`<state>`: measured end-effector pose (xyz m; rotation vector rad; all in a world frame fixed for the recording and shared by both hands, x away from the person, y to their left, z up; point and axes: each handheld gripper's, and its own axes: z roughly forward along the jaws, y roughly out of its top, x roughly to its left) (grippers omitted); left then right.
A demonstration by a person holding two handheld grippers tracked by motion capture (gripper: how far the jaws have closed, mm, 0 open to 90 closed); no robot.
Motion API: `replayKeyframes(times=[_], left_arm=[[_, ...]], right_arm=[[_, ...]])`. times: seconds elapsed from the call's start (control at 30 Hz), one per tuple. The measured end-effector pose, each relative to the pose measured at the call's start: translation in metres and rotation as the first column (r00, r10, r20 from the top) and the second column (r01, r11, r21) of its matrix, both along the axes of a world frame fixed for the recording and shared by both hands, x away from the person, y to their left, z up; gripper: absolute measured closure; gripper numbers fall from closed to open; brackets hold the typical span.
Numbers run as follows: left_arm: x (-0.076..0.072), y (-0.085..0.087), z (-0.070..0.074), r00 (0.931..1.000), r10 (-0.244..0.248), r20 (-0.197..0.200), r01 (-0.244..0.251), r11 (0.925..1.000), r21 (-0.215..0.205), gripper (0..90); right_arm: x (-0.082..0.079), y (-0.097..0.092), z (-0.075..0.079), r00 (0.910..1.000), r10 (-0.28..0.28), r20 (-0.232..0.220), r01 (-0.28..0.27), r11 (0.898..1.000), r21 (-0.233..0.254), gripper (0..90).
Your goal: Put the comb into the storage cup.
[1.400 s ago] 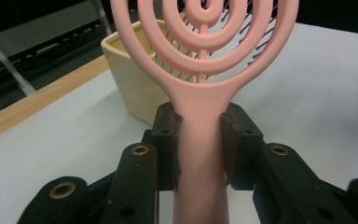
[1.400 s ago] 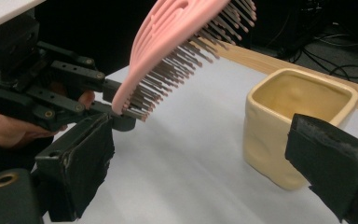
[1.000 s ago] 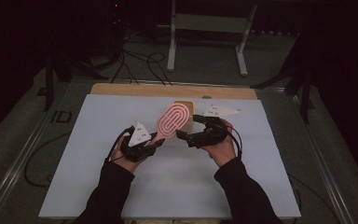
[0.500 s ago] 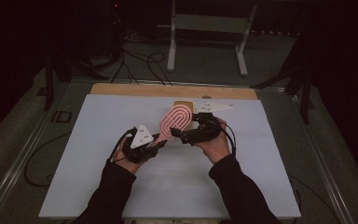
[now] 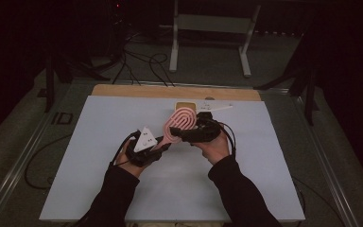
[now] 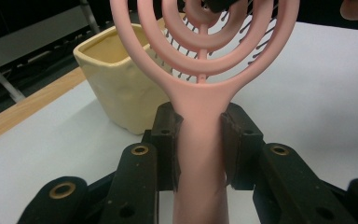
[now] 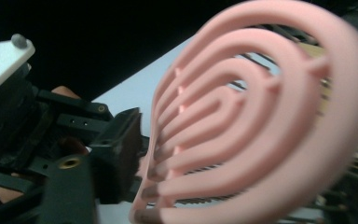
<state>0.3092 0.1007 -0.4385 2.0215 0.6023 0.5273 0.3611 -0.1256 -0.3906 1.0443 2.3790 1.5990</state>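
We hold the brush (image 6: 200, 116) by its handle in the left gripper (image 6: 200, 149), whose two pads press the pink stem from both sides just below the ringed head, so the head stands free above the table (image 5: 99, 189) and can be worked on. In the high view the brush (image 5: 180, 124) sits raised between our two hands, near the table's far middle, just in front of the yellow cup (image 5: 185, 106). The right gripper (image 5: 189, 135) has come in from the side against the head; its jaws have just been closing, and the head's rim lies between them. Whether its pads already press on the rim we cannot tell, since the right gripper view is crowded by the blurred pink rings (image 7: 261, 121). We judge this to be a handover or a two-handed steadying: one grip low on the stem, the other taking the head, likely so the brush can be turned and lowered into the cup behind it.
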Motion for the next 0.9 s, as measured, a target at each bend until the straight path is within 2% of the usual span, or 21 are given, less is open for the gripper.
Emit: replayKeyframes(times=[0.03, 0.07, 0.1, 0.13, 0.4, 0.5, 0.6, 0.67, 0.9], left_arm=[[0.0, 0.0, 0.0, 1.0, 0.0, 0.0, 0.0, 1.0, 0.0, 70.1], [0.0, -0.0001, 0.0, 1.0, -0.001, 0.001, 0.001, 1.0, -0.004, 70.1], [-0.0002, -0.0002, 0.0001, 1.0, 0.0, 0.001, 0.0, 1.0, -0.007, 70.1], [-0.0004, -0.0004, 0.0003, 1.0, -0.001, 0.003, 0.001, 1.0, -0.006, 70.1], [-0.0005, -0.0006, -0.0003, 1.0, 0.003, 0.006, -0.003, 1.0, -0.007, 70.1], [-0.0003, -0.0015, -0.0016, 1.0, 0.0, 0.001, 0.0, 1.0, -0.004, 70.1], [0.0004, -0.0013, -0.0023, 1.0, -0.002, -0.004, 0.002, 1.0, -0.005, 70.1], [0.0005, -0.0015, -0.0027, 1.0, 0.0, -0.004, 0.0, 1.0, -0.002, 70.2], [0.001, -0.0013, -0.0033, 0.9999, 0.0, -0.01, 0.0, 1.0, -0.009, 70.4]], right_arm=[[0.0, 0.0, 0.0, 1.0, 0.0, 0.0, 0.0, 1.0, 0.0, 33.5], [0.0015, -0.0017, -0.0007, 0.9998, -0.001, -0.021, 0.002, 1.0, 0.022, 38.4], [0.0015, -0.0017, -0.0007, 0.9998, -0.001, -0.021, 0.002, 1.0, 0.022, 38.4], [0.002, -0.0023, -0.0012, 0.9994, 0.0, -0.035, 0.001, 0.999, 0.033, 42.1], [0.003, -0.0008, -0.0026, 0.9976, -0.001, -0.069, 0.004, 0.999, 0.035, 45.8], [0.0024, 0.0008, -0.0031, 0.9976, -0.003, -0.069, 0.004, 1.0, 0.02, 47.9], [0.002, 0.0011, -0.0026, 0.9973, -0.002, -0.074, 0.004, 1.0, 0.028, 52.4], [0.0021, 0.0025, -0.0025, 0.9957, 0.023, -0.09, -0.02, 0.999, 0.041, 57.0], [-0.0012, 0.0069, 0.0003, 0.9956, 0.048, -0.081, -0.044, 0.997, 0.06, 61.6]])
